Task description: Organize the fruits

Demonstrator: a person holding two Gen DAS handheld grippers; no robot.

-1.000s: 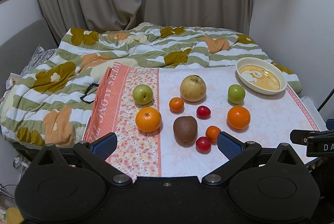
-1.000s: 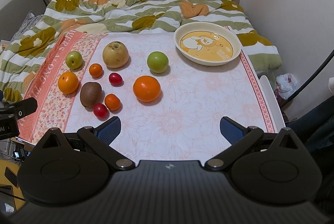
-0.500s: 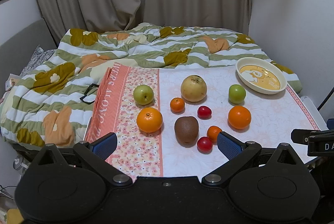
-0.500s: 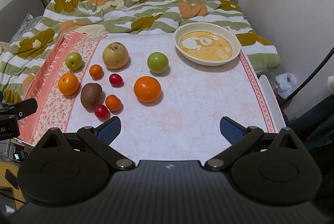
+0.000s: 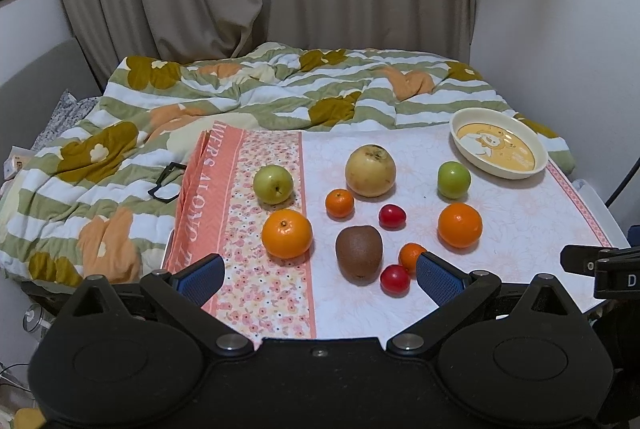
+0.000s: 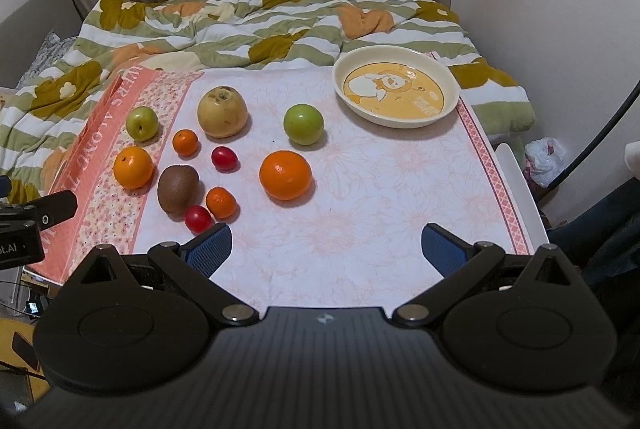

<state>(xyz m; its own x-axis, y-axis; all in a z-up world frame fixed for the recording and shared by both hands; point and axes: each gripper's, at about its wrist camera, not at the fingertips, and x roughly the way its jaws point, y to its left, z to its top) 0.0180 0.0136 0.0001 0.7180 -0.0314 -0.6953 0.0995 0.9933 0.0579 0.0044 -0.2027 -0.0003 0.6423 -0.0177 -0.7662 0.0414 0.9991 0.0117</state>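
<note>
Claws are held spread and empty at the near edge of the worktop: the left claw above the floral cloth, the right claw over bare white cloth. Nearest the left claw are seen a kiwi, a cherry tomato and a small mandarin. Farther out, oranges, green apples and a pear are spread apart. An empty dish is set at the far right.
</note>
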